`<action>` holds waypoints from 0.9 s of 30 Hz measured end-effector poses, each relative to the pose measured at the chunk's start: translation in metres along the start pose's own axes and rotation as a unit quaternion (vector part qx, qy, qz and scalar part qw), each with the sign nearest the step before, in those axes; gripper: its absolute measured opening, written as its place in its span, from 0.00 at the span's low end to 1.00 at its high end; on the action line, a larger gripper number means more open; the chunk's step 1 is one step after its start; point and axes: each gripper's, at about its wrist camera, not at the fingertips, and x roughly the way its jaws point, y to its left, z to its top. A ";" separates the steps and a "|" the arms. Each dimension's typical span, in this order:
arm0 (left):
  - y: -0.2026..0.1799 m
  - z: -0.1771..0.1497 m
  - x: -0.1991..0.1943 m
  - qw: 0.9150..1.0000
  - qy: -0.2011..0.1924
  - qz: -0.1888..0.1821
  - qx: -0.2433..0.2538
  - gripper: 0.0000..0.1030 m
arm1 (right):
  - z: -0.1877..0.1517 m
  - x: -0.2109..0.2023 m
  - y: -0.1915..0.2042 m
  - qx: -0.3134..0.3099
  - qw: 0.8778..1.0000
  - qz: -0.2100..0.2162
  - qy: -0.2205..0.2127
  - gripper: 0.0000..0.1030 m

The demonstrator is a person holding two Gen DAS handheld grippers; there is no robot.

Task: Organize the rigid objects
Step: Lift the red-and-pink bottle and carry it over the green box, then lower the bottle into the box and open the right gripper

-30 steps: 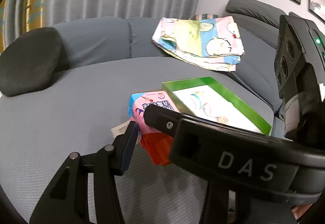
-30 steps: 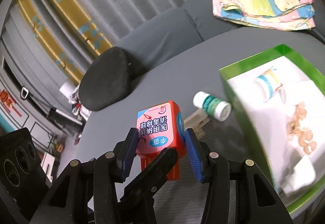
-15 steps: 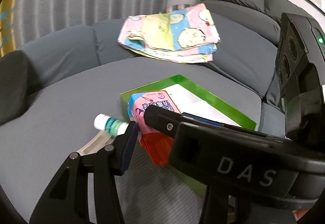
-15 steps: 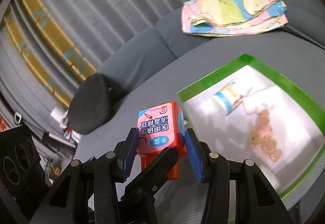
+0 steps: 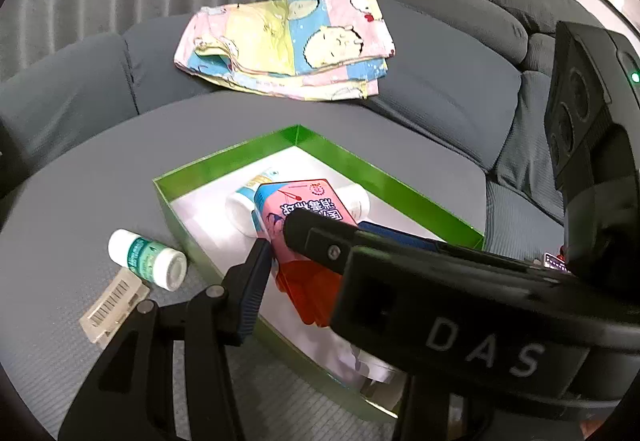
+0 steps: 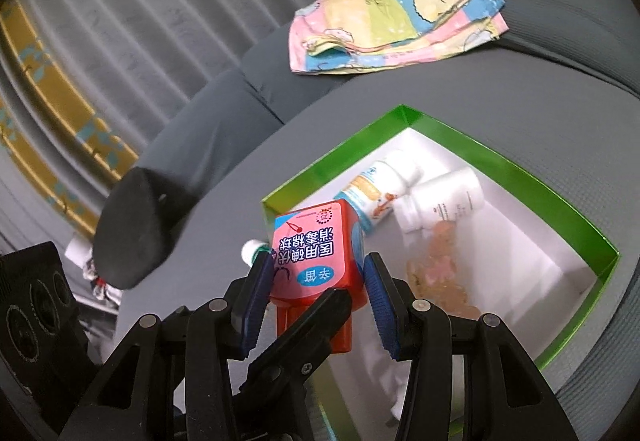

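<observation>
A red box with a pink label (image 5: 304, 209) (image 6: 316, 253) hangs over the near left part of a green-rimmed white tray (image 5: 384, 181) (image 6: 500, 161). My right gripper (image 6: 318, 281) is shut on it, a blue pad pressing each side. My left gripper (image 5: 308, 269) grips the same box from another side; its left pad (image 5: 252, 289) touches the box, and its other finger is hidden behind the right gripper's body (image 5: 460, 321). In the tray lie a blue-and-orange labelled bottle (image 6: 372, 193), a white bottle (image 6: 444, 205) and tan bits (image 6: 440, 273).
A green-labelled white bottle (image 5: 148, 257) and a pale barcoded piece (image 5: 112, 301) lie on the grey sofa seat left of the tray. A folded cartoon blanket (image 5: 288, 45) rests on the backrest behind. A black cushion (image 6: 140, 225) sits at the far left.
Both grippers carried the red box to the right, from beside the tray to above its near left part. The green-labelled bottle now lies left of the box.
</observation>
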 end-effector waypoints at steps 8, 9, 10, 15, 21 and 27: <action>0.001 -0.003 0.017 1.000 0.020 -0.014 -0.012 0.44 | 0.000 0.009 -0.014 0.015 1.000 -0.014 0.017 0.49; 0.001 -0.003 0.019 1.000 0.022 -0.015 -0.012 0.44 | 0.000 0.011 -0.015 0.016 1.000 -0.016 0.020 0.49; 0.002 -0.003 0.021 1.000 0.024 -0.016 -0.013 0.44 | 0.000 0.012 -0.015 0.016 0.999 -0.017 0.021 0.49; 0.004 -0.004 0.031 0.999 0.036 -0.024 -0.022 0.44 | 0.000 0.018 -0.020 0.024 0.999 -0.027 0.033 0.49; 0.002 -0.005 0.039 0.998 0.044 -0.034 -0.028 0.44 | 0.000 0.021 -0.027 0.030 0.998 -0.038 0.042 0.49; 0.000 -0.005 0.042 0.998 0.042 -0.043 -0.032 0.44 | 0.001 0.021 -0.032 0.033 0.998 -0.045 0.042 0.49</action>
